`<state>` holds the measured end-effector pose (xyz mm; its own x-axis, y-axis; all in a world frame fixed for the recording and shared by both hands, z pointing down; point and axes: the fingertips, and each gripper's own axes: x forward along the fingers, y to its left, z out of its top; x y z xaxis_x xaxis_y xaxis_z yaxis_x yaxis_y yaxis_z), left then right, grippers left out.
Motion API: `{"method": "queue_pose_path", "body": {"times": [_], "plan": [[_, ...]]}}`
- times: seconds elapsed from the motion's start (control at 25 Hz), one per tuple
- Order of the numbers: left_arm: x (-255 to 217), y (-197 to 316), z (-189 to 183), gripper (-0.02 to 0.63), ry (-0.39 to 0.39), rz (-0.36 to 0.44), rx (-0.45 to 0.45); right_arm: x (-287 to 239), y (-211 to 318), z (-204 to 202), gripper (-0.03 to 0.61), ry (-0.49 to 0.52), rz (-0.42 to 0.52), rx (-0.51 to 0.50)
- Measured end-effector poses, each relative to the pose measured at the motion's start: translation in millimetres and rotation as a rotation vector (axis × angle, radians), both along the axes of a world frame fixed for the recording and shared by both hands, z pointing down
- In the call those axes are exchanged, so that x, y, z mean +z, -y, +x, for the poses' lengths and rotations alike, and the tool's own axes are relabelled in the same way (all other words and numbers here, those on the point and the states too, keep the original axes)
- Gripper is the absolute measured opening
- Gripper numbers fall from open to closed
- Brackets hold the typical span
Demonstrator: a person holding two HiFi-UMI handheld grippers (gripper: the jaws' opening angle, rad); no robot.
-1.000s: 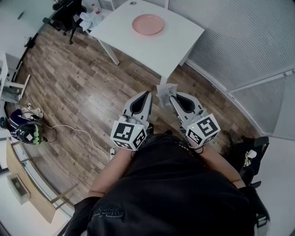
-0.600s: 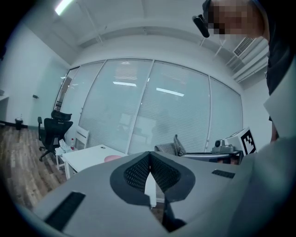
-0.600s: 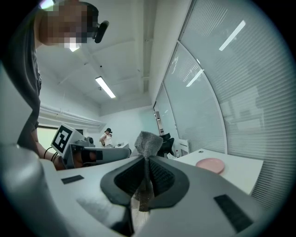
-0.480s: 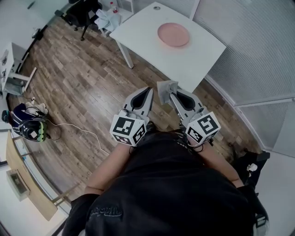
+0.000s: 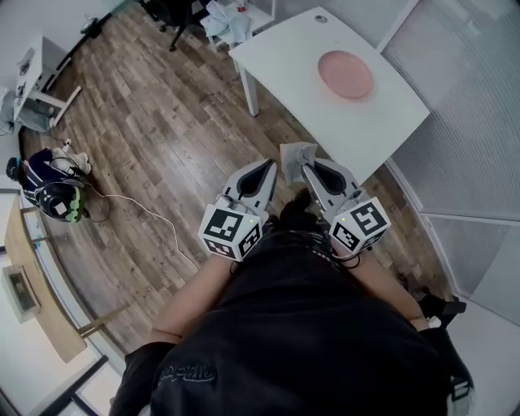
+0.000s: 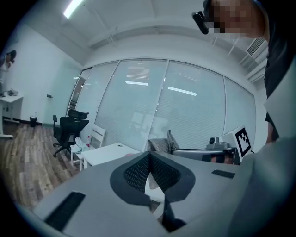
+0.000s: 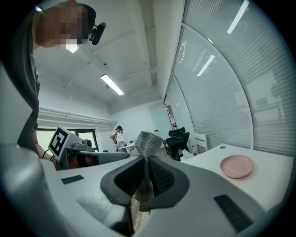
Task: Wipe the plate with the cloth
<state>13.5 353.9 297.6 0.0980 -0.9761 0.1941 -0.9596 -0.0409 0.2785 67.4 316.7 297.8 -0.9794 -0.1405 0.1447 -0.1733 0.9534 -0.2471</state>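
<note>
A pink plate [image 5: 346,74] lies on the white table [image 5: 309,57] ahead of me; it shows in the right gripper view too, the plate [image 7: 237,166] low at the right. My right gripper [image 5: 304,163] is shut on a grey cloth [image 5: 296,157], which sticks up from between the pads as a grey cloth [image 7: 147,143]. My left gripper [image 5: 267,168] is shut with nothing in it. Both grippers are held side by side near my body, short of the table's near corner, over the wooden floor.
A black office chair [image 6: 70,127] and a white chair with clutter [image 5: 231,18] stand beyond the table's far end. A helmet and bag [image 5: 49,191] with a cable lie on the floor at left. Glass walls run along the right. A person [image 7: 119,136] stands far off.
I have walked toward the table: it and the plate have shifted right and nearer in the head view. Both grippers keep their pose, the right still shut on the cloth.
</note>
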Motion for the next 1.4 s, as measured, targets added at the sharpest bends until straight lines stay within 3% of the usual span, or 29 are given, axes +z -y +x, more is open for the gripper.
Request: {"method": "queue_pose_path", "body": {"times": [0.24, 0.6, 0.92, 1.4], "plan": [[0.1, 30.4, -34.4, 0.017, -0.002, -0.004, -0.062, -1.4, 34.0, -34.3, 0.041, 0.014, 0.001, -0.059], [-2.7, 114.6, -47.8, 0.017, 0.015, 0.009, -0.05, -5.1, 121.1, -48.6, 0.041, 0.033, 0.01, -0.032], [-10.6, 209.5, -13.4, 0.017, -0.035, 0.048, 0.074, -9.6, 214.9, -9.3, 0.041, 0.045, -0.005, 0.085], [6.8, 308.2, 55.4, 0.017, -0.073, -0.011, 0.317, 15.9, 285.3, 66.4, 0.043, -0.013, -0.089, 0.301]]}}
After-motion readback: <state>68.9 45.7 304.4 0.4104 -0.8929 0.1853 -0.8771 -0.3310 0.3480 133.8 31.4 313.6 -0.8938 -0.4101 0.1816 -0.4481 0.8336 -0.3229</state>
